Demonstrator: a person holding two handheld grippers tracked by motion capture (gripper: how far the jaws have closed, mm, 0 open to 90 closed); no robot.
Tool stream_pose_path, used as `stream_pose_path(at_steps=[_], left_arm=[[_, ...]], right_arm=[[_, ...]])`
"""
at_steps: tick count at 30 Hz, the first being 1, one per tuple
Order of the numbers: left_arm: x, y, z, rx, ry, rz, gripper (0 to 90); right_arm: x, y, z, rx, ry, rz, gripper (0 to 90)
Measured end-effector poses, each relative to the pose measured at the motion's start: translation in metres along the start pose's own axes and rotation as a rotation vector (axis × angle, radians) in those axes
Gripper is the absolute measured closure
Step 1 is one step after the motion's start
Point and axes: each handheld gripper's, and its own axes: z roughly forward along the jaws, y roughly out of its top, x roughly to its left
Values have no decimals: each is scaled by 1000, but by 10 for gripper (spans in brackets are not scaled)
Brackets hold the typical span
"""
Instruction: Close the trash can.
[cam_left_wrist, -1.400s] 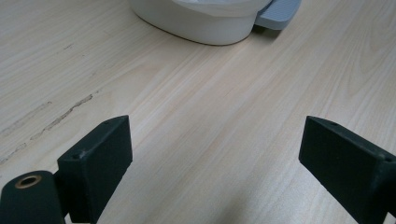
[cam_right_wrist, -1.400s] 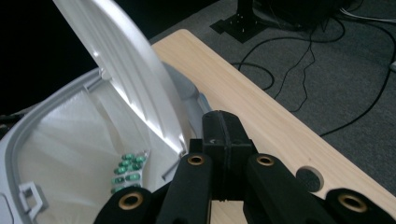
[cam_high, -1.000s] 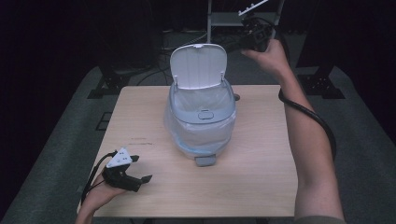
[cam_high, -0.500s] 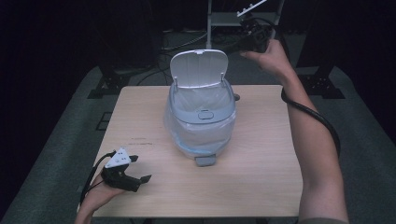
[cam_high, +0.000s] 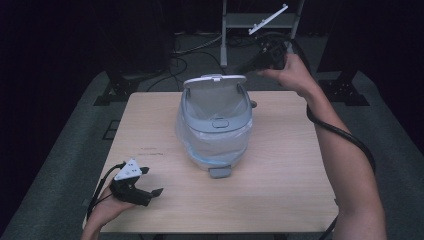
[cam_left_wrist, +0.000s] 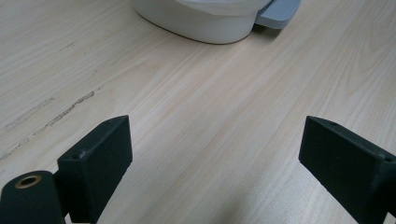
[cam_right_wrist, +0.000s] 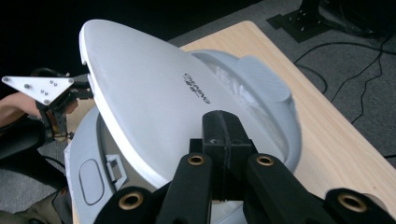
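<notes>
A pale wooden tabletop (cam_high: 280, 200) is seen from above on grey carpet, with dark stands and cables behind it; at its middle, slightly toward the far edge, a grey-white pedal bin (cam_high: 215, 135) is stood, lined with a clear plastic bag, its grey foot pedal (cam_high: 220, 172) turned toward the near edge; the bin's lid (cam_high: 216, 91) is held partly raised, tilted over the opening, and its pale domed top with small dark lettering is shown in the right gripper view (cam_right_wrist: 159, 93); the right forearm (cam_high: 345, 165) is stretched along the right side of the tabletop to beyond the far edge, where the right hand-held gripper (cam_high: 260, 61) is held behind the bin; its jaws are pressed together, nothing between them, their tips placed just at the back of the lid, though contact cannot be told; the left hand-held gripper (cam_high: 150, 182) is rested low at the near left corner, well apart from the bin, its jaws (cam_left_wrist: 215, 154) spread wide over bare wood, with the bin's base and pedal (cam_left_wrist: 278, 11) seen farther off.
</notes>
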Motion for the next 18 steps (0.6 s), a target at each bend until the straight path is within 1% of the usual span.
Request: stream_pose_path(at_steps=[2,3,4,7,8,18], left_arm=[[0,0,0,-1,-2,1,87],[0,0,0,-1,-2,1,87],[0,0,0,0,-2,3,87],[0,1,1,2,-3,3,87],[0,1,1,4,-6,3,87],[0,1,2,6,-7,2,87]], right_arm=[[5,-3,3,4,12,-10,896],[5,-3,3,4,12,-10,896],[8,-5,5,13,16,-16,896],[12,-6,8,17,18,-25,896],[15,-7,10,14,28,-32,896],[24,-10,19,27,55,-50,896]])
